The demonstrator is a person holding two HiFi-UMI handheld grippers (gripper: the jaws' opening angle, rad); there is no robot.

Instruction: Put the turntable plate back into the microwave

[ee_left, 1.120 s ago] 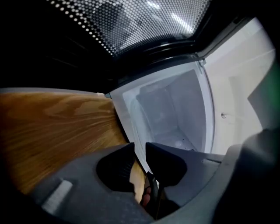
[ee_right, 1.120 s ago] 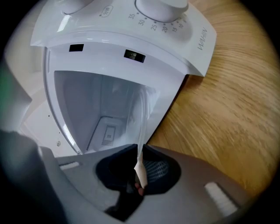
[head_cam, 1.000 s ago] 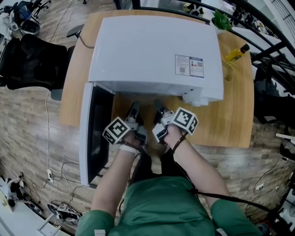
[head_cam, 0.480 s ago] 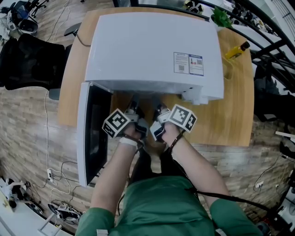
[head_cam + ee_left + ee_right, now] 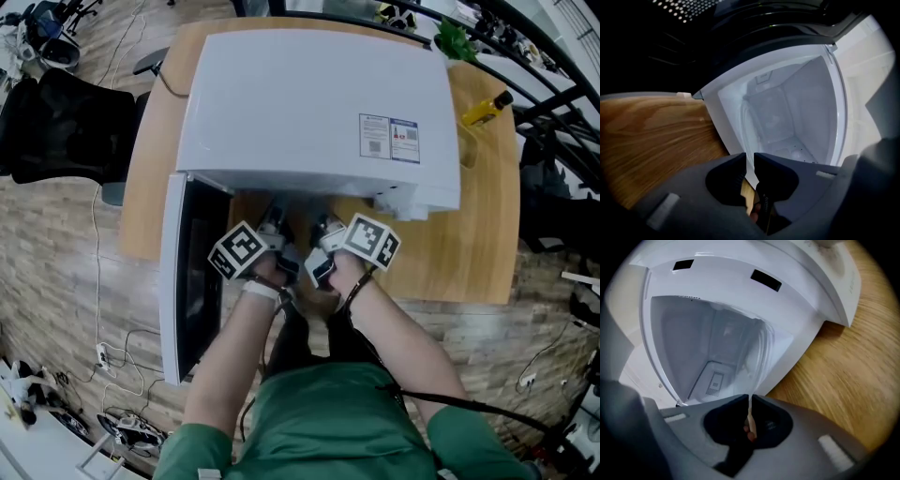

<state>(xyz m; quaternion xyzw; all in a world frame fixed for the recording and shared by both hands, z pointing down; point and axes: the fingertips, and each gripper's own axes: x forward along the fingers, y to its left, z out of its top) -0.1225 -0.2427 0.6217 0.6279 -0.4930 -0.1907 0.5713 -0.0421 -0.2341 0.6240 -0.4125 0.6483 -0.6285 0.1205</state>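
A white microwave (image 5: 309, 103) stands on a wooden table (image 5: 450, 253) with its door (image 5: 192, 272) swung open to the left. Both grippers reach side by side into its mouth. The clear glass turntable plate (image 5: 757, 357) stands on edge between them, pointing into the white cavity (image 5: 693, 348). My right gripper (image 5: 749, 399) pinches the thin rim, its jaws closing. In the left gripper view the plate (image 5: 747, 122) shows as a faint arc, and my left gripper (image 5: 750, 157) grips its rim, jaws opening slightly. From above, the left gripper (image 5: 272, 223) and right gripper (image 5: 323, 227) have their tips under the microwave's front edge.
A yellow bottle (image 5: 485, 108) and a green object (image 5: 452, 39) sit at the table's far right. A black chair (image 5: 61, 127) stands left of the table. The open door blocks the left side. Cables lie on the floor at lower left.
Both grippers have edged forward with the plate, so their tips now sit under the microwave's front edge. The left one moved more than the right.
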